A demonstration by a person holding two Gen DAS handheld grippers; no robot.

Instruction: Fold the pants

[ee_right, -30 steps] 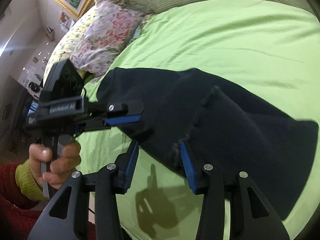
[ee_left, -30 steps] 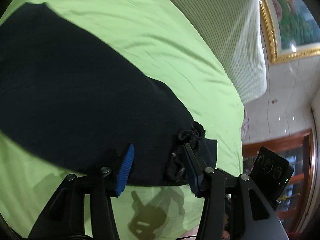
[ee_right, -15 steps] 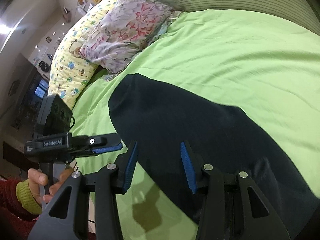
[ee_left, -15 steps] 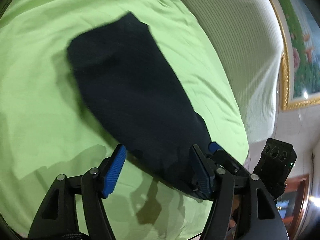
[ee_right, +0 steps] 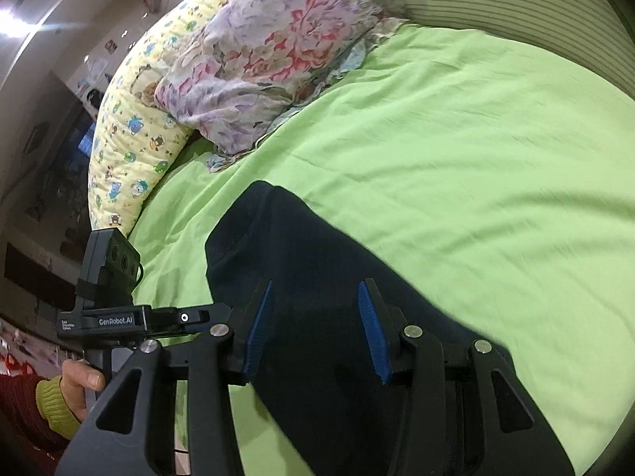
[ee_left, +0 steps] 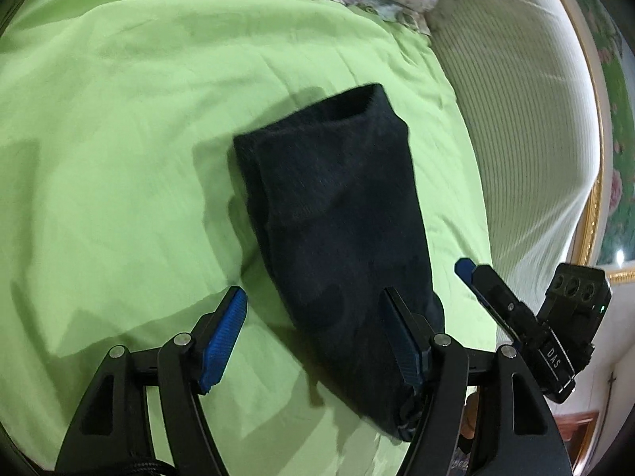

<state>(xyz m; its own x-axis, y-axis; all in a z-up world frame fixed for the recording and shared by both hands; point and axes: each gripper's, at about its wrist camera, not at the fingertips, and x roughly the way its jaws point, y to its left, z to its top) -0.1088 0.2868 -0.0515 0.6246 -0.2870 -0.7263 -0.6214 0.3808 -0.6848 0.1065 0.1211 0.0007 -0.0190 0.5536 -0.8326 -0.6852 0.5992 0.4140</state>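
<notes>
The dark navy pants (ee_left: 337, 206) lie folded into a long narrow stack on the light green bedsheet (ee_left: 119, 119). My left gripper (ee_left: 313, 333) hovers open over their near end, its right finger above the cloth and its left finger over bare sheet, neither pad pressing. In the right wrist view the pants (ee_right: 317, 246) run under my right gripper (ee_right: 315, 329), which stands open above them with nothing pinched. A hand (ee_right: 79, 380) in a red sleeve with a yellow-green cuff holds the left gripper's handle.
A floral pillow (ee_right: 270, 59) and a yellow cartoon-print pillow (ee_right: 131, 127) sit at the head of the bed. A striped padded headboard (ee_left: 516, 119) runs along the far side, with a gold-framed picture (ee_left: 595, 182) beyond. Green sheet (ee_right: 476, 158) spreads around the pants.
My left gripper let go of the pants' corded end and opened wider. Both grippers drew back, so the whole folded stack shows, and the pillows came into view.
</notes>
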